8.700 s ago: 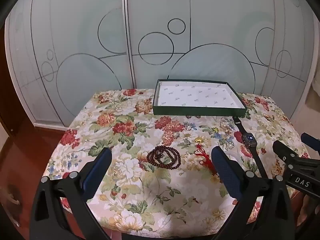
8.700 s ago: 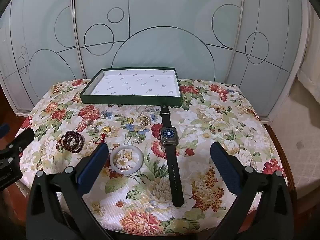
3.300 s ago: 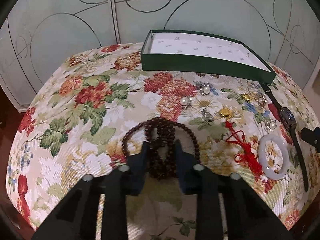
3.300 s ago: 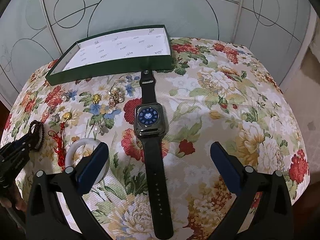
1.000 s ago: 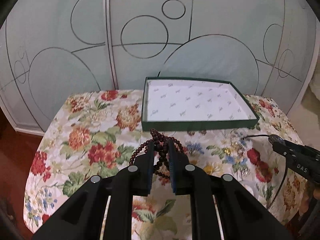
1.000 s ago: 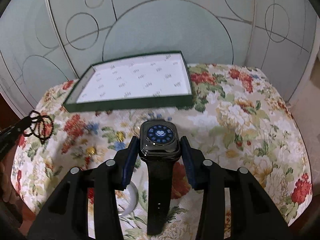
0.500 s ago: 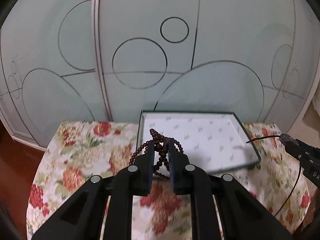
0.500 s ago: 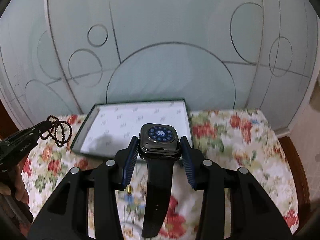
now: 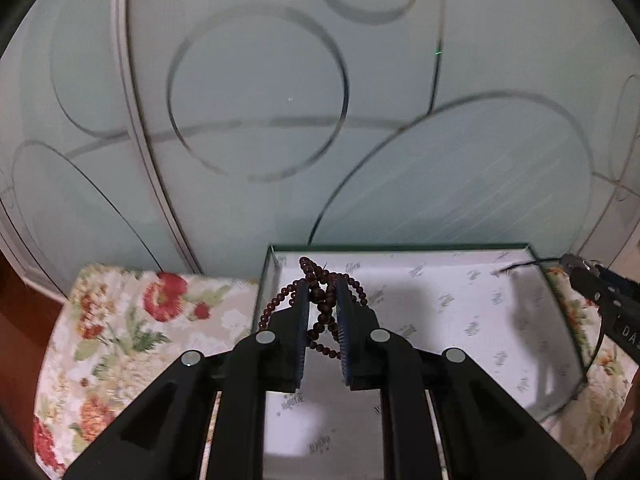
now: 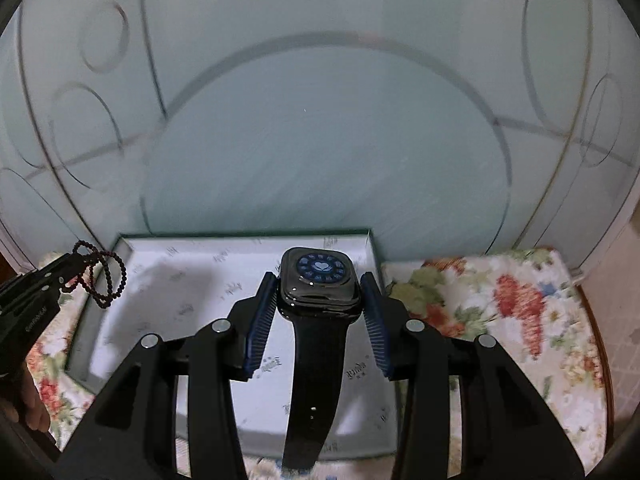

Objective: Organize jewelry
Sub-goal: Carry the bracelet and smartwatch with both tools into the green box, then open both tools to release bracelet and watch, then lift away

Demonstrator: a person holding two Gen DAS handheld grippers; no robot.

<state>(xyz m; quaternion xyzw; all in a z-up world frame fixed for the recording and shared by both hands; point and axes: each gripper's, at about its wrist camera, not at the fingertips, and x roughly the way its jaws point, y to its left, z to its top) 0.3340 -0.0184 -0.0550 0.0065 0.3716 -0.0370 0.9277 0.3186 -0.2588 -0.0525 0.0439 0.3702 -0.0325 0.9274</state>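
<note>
Moved: both grippers now hang over the box instead of the floral table
Table (image 9: 120,340): flowery cloth
Box (image 10: 248,236): green rim, white printed lining
Right gripper (image 10: 320,304): fingers clamped on smartwatch (image 10: 318,280), strap dangling
Left gripper (image 9: 322,312): fingers nearly closed, pinching bead bracelet (image 9: 320,300) above box's left end

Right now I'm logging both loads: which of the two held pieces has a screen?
The watch, clamped in the right gripper; the left gripper holds plain brown prayer beads, both over the box.
</note>
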